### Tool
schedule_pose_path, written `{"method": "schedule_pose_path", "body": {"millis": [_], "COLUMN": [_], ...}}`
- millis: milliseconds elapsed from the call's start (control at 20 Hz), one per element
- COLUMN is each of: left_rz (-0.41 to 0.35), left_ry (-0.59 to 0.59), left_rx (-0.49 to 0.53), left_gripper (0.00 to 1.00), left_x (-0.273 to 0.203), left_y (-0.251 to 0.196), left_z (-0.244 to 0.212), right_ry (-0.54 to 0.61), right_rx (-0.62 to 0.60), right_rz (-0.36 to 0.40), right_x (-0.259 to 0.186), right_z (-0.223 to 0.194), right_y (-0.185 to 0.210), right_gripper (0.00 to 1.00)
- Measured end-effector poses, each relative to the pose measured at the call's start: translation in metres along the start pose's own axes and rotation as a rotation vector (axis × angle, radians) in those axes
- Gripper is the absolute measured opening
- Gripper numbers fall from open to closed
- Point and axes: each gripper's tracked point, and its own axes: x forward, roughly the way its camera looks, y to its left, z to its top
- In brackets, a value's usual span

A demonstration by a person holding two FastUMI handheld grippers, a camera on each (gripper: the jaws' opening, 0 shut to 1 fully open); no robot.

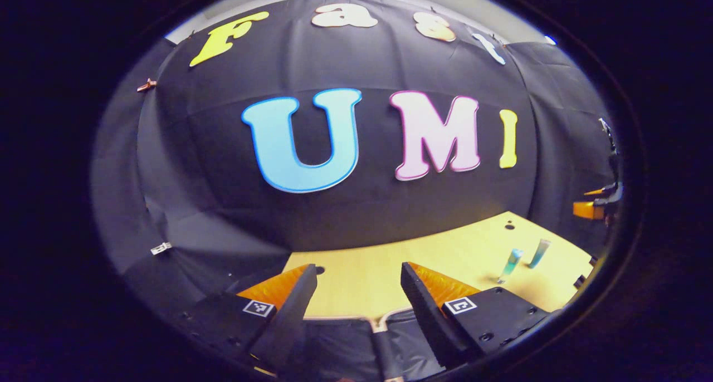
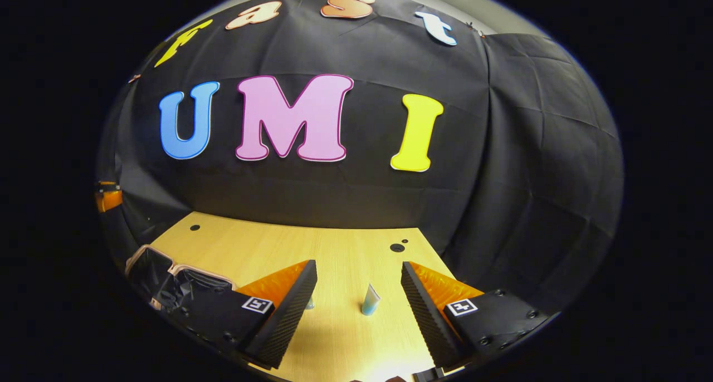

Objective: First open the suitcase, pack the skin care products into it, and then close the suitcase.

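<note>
A: Starting with the biggest thing: pale wooden table [image 1: 445, 248] spreading across the lower part of both views, running back to the black booth wall.

B: And lying on it, the suitcase [image 2: 167, 276], sitting open at the left of the right gripper view, showing a pinkish rim and dark lining. Also showing directly under the left gripper [image 1: 358, 270] in the left gripper view, with rim and black lining passing between the fingers.

A: Holding nothing there, then?

B: Holding nothing. Hovering above the suitcase edge with jaws set wide apart, looking over bare table.

A: Same for the right gripper [image 2: 358, 266]: jaws standing wide apart, gripping nothing, hanging over the table just right of the suitcase. Also peeking in as an orange shape at the far right edge of the left gripper view.

B: Moving down to the skin care products.

A: Standing on the table well right of the suitcase: a teal tube [image 1: 511, 264] and a paler tube [image 1: 539, 253] just beside it, apart, both leaning slightly. Neither lying in the suitcase.

B: In the right gripper view, seeing one of the two tubes standing ahead between the fingers, not touching either; cannot tell which.
</note>
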Motion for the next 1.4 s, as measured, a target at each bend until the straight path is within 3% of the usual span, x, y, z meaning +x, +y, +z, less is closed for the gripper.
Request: {"method": "schedule_pose_path", "body": {"millis": [300,550,1050,1250,1400], "left_rz": [-0.238,-0.314,-0.308,-0.3,-0.337], "left_ry": [0.024,0.124,0.363,0.399,0.409], "left_rx": [-0.018,-0.001,0.035,0.072,0.09], "left_gripper": [0.98,0.98,0.99,0.98,0.96], "left_x": [0.018,0.062,0.164,0.197,0.21], "left_y": [-0.184,-0.278,-0.345,-0.357,-0.369], "left_z": [-0.018,-0.066,-0.189,-0.211,-0.214], "right_ry": [0.018,0.059,0.189,0.245,0.302], "right_rx": [0.018,0.006,-0.006,-0.024,-0.045], "right_rz": [0.084,0.127,0.227,0.256,0.27], "right_x": [0.014,0.036,0.091,0.12,0.14], "right_z": [-0.019,-0.041,-0.101,-0.132,-0.159], "right_y": [-0.01,-0.025,-0.037,-0.032,-0.029], "right_gripper": [0.97,0.96,0.97,0.97,0.97]}}
